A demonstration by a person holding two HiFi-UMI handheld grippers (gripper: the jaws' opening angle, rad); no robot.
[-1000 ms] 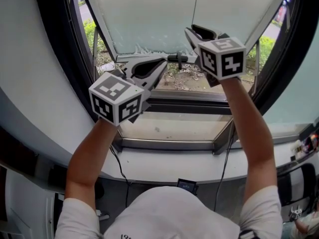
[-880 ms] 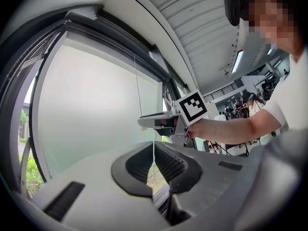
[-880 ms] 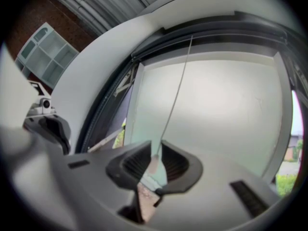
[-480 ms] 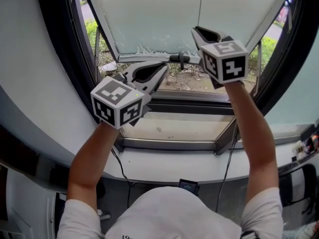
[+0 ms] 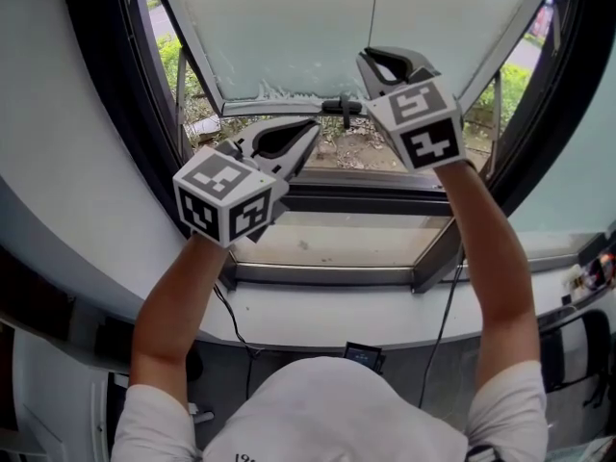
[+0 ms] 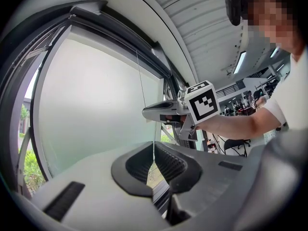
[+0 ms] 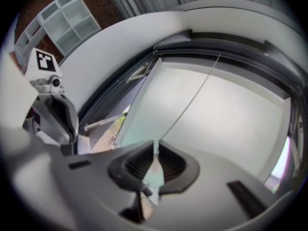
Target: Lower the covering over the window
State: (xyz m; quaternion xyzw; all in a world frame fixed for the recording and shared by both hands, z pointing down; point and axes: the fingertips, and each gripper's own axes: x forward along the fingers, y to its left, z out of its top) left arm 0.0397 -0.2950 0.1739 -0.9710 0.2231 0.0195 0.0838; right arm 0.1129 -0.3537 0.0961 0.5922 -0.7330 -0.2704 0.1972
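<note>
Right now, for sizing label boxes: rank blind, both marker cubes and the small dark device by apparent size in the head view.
Largest: blind
Then: left marker cube and right marker cube, too alike to rank
Smallest: small dark device

The covering (image 5: 289,27) ahead of me looks like a pale, matt, slightly see-through cloth or film. It is smooth across its face but frayed along its lower edge, and the cord (image 5: 374,8) hanging down in front of it is a thin, dull string. The window frame (image 5: 106,114) around it looks like dark metal with a low satin sheen, while the ledge (image 5: 318,311) nearer me is white, smooth and matt. My left gripper (image 6: 154,146) is smooth matt grey plastic with black ribbed pads (image 6: 169,161), and my T-shirt (image 5: 327,412) is plain white cloth.
</note>
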